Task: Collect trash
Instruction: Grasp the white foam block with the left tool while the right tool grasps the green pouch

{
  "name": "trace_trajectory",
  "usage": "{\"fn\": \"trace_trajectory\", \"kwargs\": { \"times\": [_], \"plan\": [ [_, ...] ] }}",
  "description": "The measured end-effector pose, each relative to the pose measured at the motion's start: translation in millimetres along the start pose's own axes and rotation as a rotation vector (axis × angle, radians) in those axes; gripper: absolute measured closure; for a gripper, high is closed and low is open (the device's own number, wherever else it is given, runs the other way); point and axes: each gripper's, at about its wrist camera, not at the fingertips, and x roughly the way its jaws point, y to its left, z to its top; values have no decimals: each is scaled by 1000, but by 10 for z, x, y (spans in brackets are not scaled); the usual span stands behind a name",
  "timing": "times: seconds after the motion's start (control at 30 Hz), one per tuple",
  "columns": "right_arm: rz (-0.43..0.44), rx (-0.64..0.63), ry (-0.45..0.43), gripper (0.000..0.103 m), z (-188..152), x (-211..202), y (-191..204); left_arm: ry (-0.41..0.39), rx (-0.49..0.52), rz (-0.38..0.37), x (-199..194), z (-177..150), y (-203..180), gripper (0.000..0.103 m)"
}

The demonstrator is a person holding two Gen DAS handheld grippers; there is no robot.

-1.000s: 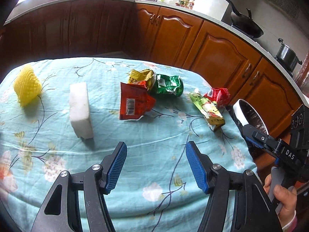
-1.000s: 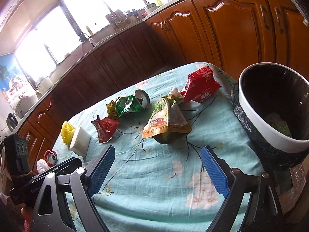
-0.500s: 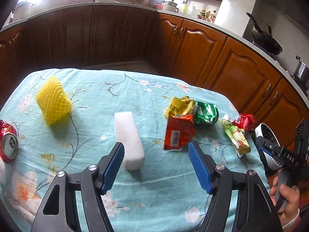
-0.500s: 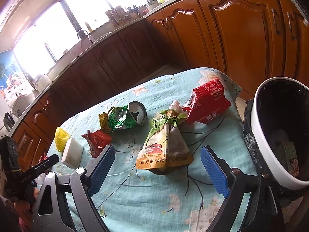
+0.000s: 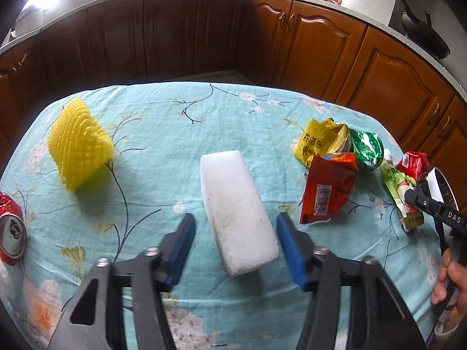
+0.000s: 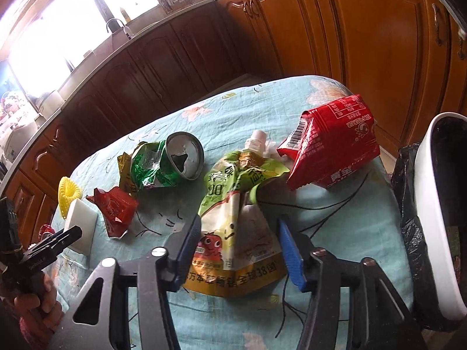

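My left gripper (image 5: 235, 236) is open, its blue fingers on either side of the near end of a white foam block (image 5: 236, 204) lying on the table. My right gripper (image 6: 239, 234) is open, straddling the lower part of a green-and-yellow drink pouch (image 6: 233, 204). Near the pouch lie a red carton (image 6: 332, 148), a crushed green can (image 6: 166, 163) and a red wrapper (image 6: 116, 207). In the left wrist view a yellow wrapper (image 5: 318, 140), a red wrapper (image 5: 329, 186) and a yellow foam net (image 5: 78, 143) lie on the cloth. The trash bin (image 6: 437, 213), white-rimmed with a black liner, stands at the right table edge.
A crushed red can (image 5: 10, 230) lies at the left table edge. The table has a light-blue floral cloth (image 5: 163, 116). Brown kitchen cabinets (image 5: 175, 35) run behind and to the right, with a counter and a window above.
My left gripper has moved left and forward until its fingers flank the white foam block. My right gripper has moved forward and down over the drink pouch. Both stay open.
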Motion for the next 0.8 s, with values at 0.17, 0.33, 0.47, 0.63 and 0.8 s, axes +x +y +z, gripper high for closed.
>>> {"fn": "trace_trajectory", "kwargs": {
  "times": [0.17,0.33,0.47,0.63,0.8],
  "plan": [
    [25,-25,-19,80,-58,-130,78,-14,12,-27,-31,-57,-39,74],
    [61,-38,-34,84,-192,-308,141,-52,32,-82,-309,-171,-197,75],
    [73,-47,-29,83,-330,-404,165,-64,56,-137,-458,-234,-366,75],
    [87,-58,22,68,-410,-321,187,-47,74,-175,-507,-302,-497,74],
    [106,-53,42,65,-401,-173,237,-33,91,-185,-572,-348,-585,74]
  ]
}}
